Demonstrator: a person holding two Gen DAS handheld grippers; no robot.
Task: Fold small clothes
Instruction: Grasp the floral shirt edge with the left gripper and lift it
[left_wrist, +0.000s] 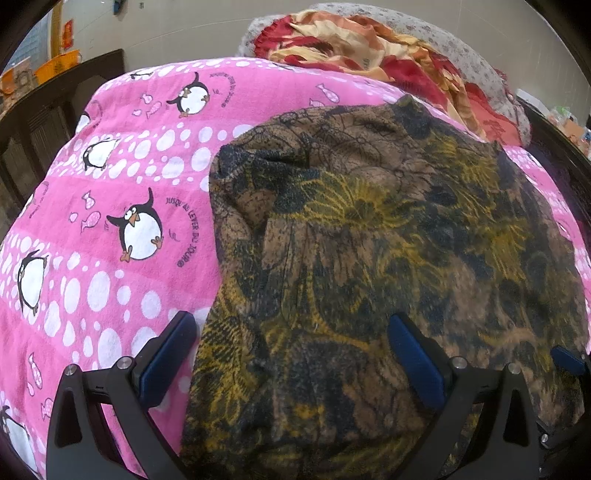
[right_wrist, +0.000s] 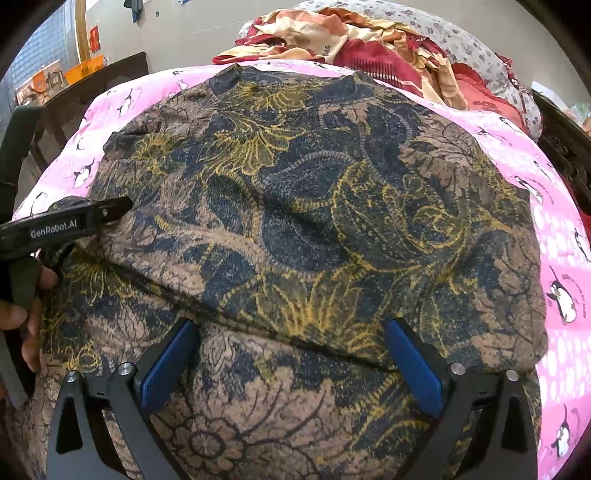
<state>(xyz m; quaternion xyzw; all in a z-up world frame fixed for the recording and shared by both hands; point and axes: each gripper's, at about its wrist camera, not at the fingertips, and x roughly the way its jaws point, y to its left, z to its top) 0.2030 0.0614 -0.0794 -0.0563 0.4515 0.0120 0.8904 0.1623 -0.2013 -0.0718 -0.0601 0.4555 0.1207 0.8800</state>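
A brown garment with dark blue and yellow flower print (left_wrist: 369, 240) lies spread on a pink penguin bedsheet (left_wrist: 122, 192). My left gripper (left_wrist: 291, 325) is open over the garment's left edge, its left finger over the sheet, its right finger over the cloth. The garment fills the right wrist view (right_wrist: 295, 221). My right gripper (right_wrist: 291, 328) is open low above the garment's near part, by a fold line. The left gripper's body (right_wrist: 62, 225), marked GenRobot.AI, shows at the left edge of that view with the hand holding it.
A red and cream blanket (left_wrist: 388, 55) and a grey flowered pillow (left_wrist: 461, 55) lie heaped at the bed's far end. A dark wooden bed frame (left_wrist: 44, 122) borders the left side. An orange basket (right_wrist: 85, 68) stands by the far wall.
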